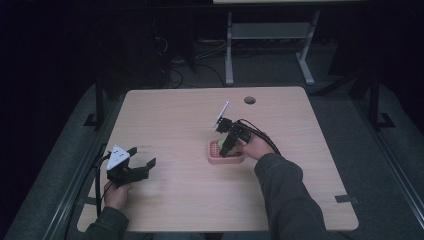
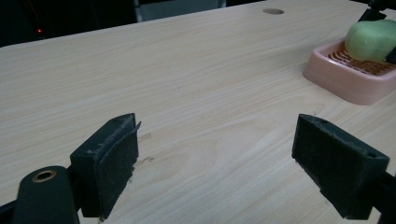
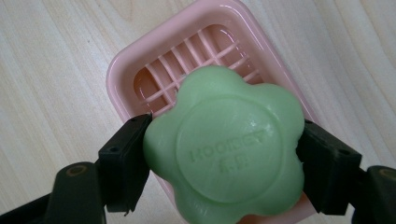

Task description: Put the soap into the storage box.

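Two grippers work over a pale wooden table (image 1: 190, 200). Near its middle sits a pink plastic soap dish with a slatted floor (image 3: 140, 56), and just above it — flat face up — a green flower-shaped bar of soap (image 3: 224, 149) is clamped between the right gripper (image 3: 224, 161) jaws. At the table's near left edge the left gripper (image 1: 141, 157) rests with jaws wide apart — nothing between them.

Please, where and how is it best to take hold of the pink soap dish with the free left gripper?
Probably by one long side wall of the pink soap dish, coming down from above with the open left gripper. The raised rim gives the jaws an edge to close on. The green soap and the right gripper holding it sit over the middle, so stay at the edge.
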`<state>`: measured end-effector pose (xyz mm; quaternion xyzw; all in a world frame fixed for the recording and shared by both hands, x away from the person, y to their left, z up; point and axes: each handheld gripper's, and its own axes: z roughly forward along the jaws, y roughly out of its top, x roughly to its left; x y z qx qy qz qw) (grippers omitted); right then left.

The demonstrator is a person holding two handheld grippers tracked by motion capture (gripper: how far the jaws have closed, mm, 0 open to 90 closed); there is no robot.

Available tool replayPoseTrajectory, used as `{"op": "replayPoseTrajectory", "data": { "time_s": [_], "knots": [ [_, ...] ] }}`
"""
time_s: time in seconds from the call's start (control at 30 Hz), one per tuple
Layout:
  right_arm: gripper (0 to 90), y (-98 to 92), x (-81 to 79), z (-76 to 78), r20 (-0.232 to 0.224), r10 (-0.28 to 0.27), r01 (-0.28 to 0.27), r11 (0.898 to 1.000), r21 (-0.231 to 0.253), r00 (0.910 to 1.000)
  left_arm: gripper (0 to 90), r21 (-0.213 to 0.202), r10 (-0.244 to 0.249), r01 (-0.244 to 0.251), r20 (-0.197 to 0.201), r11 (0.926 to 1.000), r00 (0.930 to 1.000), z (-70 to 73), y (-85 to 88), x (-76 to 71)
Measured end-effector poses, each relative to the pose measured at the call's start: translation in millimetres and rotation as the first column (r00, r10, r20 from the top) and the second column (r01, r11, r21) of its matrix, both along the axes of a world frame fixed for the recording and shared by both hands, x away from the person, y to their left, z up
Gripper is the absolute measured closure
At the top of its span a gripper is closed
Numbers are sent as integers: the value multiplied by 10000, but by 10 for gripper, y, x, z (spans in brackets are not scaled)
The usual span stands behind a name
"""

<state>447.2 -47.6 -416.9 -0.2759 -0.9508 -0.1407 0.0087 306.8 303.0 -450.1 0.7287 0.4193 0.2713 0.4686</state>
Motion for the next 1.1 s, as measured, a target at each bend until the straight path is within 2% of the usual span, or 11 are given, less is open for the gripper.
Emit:
{"op": "replayPoseTrajectory", "data": {
  "time_s": [0.57,0.77,1.1],
  "knots": [
    [250,-92,-30,88,-12,-315,315,9983,498,9995,142,8,-54,54,48,10000,10000,11,-3,-10],
    [241,-151,-62,169,118,-410,399,9958,819,9991,142,37,-59,58,19,10000,10000,8,-6,-12],
    [239,-227,-88,230,293,-413,379,9935,1074,9987,143,37,-52,52,25,10000,10000,6,-6,-11]
  ]
}}
